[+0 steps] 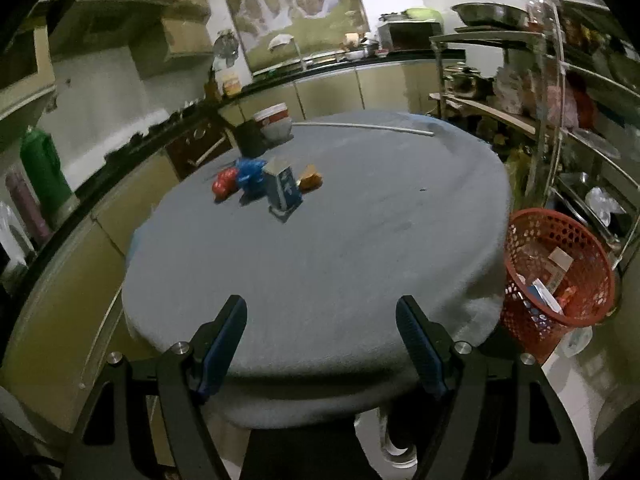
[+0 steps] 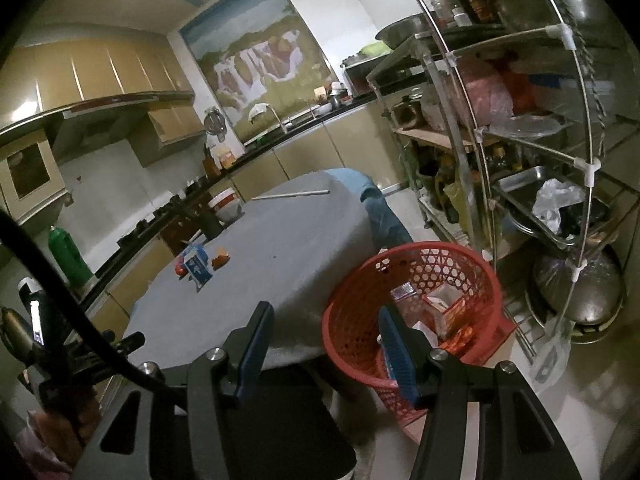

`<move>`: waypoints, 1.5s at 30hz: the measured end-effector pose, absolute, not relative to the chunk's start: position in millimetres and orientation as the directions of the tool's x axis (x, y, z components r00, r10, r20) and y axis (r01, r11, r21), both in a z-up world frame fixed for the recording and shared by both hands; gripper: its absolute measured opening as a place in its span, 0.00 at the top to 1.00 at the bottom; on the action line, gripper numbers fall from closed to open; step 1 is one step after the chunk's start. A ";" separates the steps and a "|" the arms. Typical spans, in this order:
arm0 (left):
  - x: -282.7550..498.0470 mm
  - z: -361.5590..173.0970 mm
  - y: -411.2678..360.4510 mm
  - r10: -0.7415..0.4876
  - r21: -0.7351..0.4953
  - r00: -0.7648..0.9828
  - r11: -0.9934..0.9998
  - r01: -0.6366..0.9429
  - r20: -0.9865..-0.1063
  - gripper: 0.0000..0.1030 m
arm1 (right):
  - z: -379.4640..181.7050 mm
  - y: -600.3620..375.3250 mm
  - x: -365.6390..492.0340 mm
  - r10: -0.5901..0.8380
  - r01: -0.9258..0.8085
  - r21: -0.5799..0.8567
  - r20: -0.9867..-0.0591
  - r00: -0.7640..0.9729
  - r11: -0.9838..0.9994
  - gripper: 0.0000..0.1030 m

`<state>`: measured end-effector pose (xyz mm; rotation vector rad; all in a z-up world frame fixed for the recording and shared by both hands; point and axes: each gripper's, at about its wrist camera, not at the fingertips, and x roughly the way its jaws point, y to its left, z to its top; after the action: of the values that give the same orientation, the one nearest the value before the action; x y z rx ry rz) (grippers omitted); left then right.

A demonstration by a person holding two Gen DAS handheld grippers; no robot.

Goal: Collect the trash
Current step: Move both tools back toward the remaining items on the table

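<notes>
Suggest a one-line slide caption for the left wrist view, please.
Open left gripper faces the remaining trash cluster across the grey table; red basket alongside.

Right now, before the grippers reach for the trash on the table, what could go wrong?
The blue carton stands upright, so a sideways nudge could tip it. The red, blue and orange wrappers crowd it, so one grasp may drag its neighbours. The red basket sits below the table edge, where a drop could miss.

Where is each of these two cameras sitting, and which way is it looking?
Left wrist: rides the left gripper, looking over the round table at the blue carton; its two fingers show, open and empty.
Right wrist: rides the right gripper, aimed between table edge and red basket; fingers open and empty.
Shared: table, carton, basket, waterfall picture.
</notes>
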<state>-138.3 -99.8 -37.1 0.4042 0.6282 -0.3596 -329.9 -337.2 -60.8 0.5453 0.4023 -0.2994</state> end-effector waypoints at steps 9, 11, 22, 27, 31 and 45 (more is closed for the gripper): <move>-155.6 -29.8 -126.2 -0.212 0.304 0.764 0.827 0.473 -0.610 0.25 | -62.2 -349.2 -347.7 -0.175 0.374 0.453 -0.421 0.890 0.809 0.43; -158.0 -29.2 -129.2 -0.212 0.310 0.764 0.823 0.476 -0.610 0.25 | -62.9 -353.4 -352.7 -0.185 0.381 0.458 -0.415 0.891 0.803 0.40; -157.7 -30.9 -120.8 -0.201 0.298 0.766 0.838 0.457 -0.611 0.25 | -63.4 -363.5 -361.1 -0.200 0.392 0.477 -0.404 0.892 0.786 0.39; -154.1 -28.9 -110.1 -0.203 0.277 0.769 0.852 0.444 -0.606 0.25 | -60.8 -358.4 -354.1 -0.193 0.386 0.473 -0.406 0.893 0.792 0.40; -148.1 -30.1 -100.7 -0.203 0.257 0.767 0.864 0.433 -0.608 0.25 | -55.2 -347.8 -346.6 -0.182 0.370 0.446 -0.408 0.894 0.815 0.40; -125.9 -34.4 -77.0 -0.173 0.161 0.729 0.917 0.364 -0.663 0.25 | -53.3 -322.7 -327.4 -0.130 0.319 0.401 -0.433 0.892 0.859 0.39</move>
<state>-125.9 -77.0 -34.4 0.2904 0.6950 -0.3004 -327.4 -322.7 -53.3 0.4844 0.4064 -0.2424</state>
